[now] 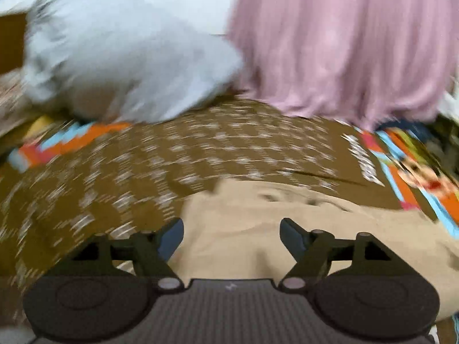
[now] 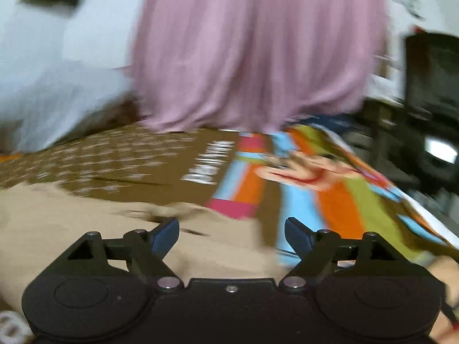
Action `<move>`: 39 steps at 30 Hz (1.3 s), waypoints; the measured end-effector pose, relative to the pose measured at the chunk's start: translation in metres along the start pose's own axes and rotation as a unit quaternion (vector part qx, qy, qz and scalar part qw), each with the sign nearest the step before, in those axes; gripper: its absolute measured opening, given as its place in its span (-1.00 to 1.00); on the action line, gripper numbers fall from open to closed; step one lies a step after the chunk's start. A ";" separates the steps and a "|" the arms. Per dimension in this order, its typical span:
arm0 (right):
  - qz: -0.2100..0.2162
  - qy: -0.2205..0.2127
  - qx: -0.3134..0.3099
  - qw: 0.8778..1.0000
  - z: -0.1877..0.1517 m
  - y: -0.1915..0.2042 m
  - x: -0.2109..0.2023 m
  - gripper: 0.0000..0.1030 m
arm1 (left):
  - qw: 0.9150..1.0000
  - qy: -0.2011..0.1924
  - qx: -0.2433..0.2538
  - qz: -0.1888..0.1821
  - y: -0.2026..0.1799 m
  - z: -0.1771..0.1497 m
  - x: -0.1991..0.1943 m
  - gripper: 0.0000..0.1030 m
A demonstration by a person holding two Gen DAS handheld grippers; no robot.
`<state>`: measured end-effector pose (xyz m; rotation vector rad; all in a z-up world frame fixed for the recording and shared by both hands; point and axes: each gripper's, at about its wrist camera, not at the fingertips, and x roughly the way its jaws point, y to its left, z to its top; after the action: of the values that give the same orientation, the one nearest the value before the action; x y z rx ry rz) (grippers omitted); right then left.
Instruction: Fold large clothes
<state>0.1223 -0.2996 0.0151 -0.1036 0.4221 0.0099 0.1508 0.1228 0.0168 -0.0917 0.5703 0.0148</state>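
A: What's the biggest thing here?

B: The bed (image 1: 424, 177), under a bright cartoon sheet, with a brown patterned cloth (image 1: 143, 166) spread across its middle. A pink curtain (image 2: 258, 51) hangs along the far edge, and a white pillow (image 1: 120, 57) sits at the far left corner.

A: And the clothes?

B: A tan garment (image 1: 258, 229) lies on the near side of the bed, over the brown cloth, directly below both tools. It looks rumpled, with no neat fold that I can make out, so I'd judge the folding is barely begun and nearly all of it is left.

A: Are the tools gripping anything?

B: No. The left claw (image 1: 231, 236) is spread wide above the tan garment with nothing between its fingers. The right claw (image 2: 231, 235) is equally wide and empty, over the garment's right edge.

A: Any writing?

B: A white band along the brown cloth's right edge could be lettering, but it's too blurred to read.
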 end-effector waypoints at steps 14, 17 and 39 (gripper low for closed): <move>0.028 0.109 -0.081 0.990 -0.031 0.099 0.095 0.85 | 0.993 0.102 0.063 -0.004 -0.023 -0.036 0.098 0.61; 0.015 0.102 -0.093 0.990 -0.037 0.105 0.095 0.86 | 0.991 0.106 0.085 0.008 -0.028 -0.042 0.101 0.63; 0.035 0.089 -0.054 0.994 -0.048 0.093 0.022 0.98 | 0.993 0.093 0.064 0.029 -0.045 -0.036 0.013 0.96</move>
<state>0.1201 -0.2118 -0.0467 -0.1977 0.6041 0.0927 0.1444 0.0743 -0.0168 0.0495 0.7593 0.0252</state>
